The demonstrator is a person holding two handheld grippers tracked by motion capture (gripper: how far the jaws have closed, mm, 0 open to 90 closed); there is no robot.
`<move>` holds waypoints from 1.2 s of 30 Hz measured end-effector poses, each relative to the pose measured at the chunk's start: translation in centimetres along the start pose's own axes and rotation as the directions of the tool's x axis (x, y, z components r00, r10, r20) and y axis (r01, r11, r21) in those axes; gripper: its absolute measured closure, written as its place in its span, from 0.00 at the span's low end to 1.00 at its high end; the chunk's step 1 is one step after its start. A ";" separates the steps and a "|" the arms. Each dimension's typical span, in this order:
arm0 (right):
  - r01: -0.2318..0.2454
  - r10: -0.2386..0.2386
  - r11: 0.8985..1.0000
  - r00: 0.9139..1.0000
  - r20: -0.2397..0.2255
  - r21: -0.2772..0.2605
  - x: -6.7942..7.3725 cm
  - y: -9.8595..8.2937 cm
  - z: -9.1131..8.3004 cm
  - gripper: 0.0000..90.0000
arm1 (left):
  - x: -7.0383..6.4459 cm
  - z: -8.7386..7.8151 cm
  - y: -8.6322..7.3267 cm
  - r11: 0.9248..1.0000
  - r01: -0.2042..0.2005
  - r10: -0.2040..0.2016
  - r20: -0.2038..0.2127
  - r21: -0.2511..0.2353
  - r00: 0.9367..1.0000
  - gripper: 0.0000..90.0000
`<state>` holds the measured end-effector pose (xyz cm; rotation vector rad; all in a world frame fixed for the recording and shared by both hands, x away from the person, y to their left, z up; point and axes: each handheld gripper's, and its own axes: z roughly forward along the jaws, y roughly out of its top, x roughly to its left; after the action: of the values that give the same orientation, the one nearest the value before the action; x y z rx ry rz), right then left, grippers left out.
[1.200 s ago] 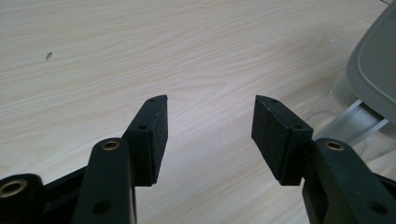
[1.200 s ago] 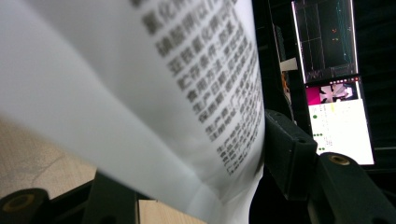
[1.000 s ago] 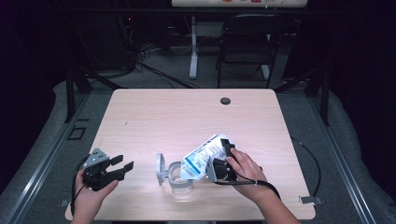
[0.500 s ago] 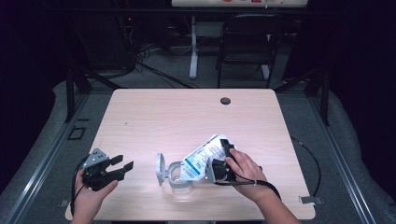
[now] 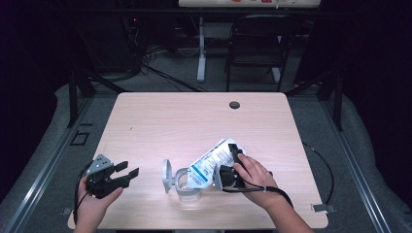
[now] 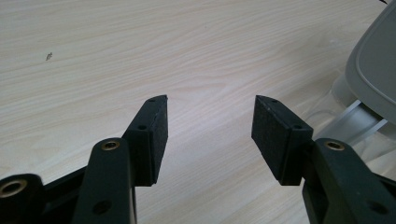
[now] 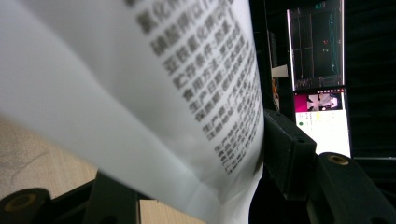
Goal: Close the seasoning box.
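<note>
Little has shifted in the past second: the white printed pouch point(image 5: 210, 162) still tilts mouth-down over the clear container point(image 5: 187, 187) at the lower centre of the high view, and both hands sit where they were. The right gripper point(image 5: 232, 167) is clamped on the pouch's upper end, a hand point(image 5: 255, 174) wrapped behind it; in the right gripper view the pouch point(image 7: 140, 93) spreads across the frame between the black jaws, its printed text blurred at the top. A grey hinged lid point(image 5: 166, 175) stands open on the container's left side, upright and touching its rim. In the left gripper view that lid point(image 6: 373, 74) fills the right edge, above the container's clear wall point(image 6: 350, 126).

Well apart at the lower left of the high view, the left gripper point(image 5: 124, 175) rests low over the wooden table point(image 5: 194, 121), its jaws spread and holding nothing, pointing toward the container. Bare wood lies between them. A small dark round fitting point(image 5: 234, 105) marks the table's far edge, upper centre. Beyond it stand a chair point(image 5: 255, 43) and loose cables point(image 5: 145, 63) on the dark floor.
</note>
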<state>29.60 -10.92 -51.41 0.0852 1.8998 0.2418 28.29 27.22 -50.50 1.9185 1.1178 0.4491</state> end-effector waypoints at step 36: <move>0.036 -0.037 0.999 0.999 0.038 0.016 -0.1 0.2 0.0 0.51 | 0.1 0.1 -0.1 1.000 0.008 -0.008 -0.002 -0.002 1.000 0.52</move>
<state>29.66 -10.73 -51.24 0.0648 1.8636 0.2002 28.32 27.27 -50.62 1.9113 1.1260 0.4478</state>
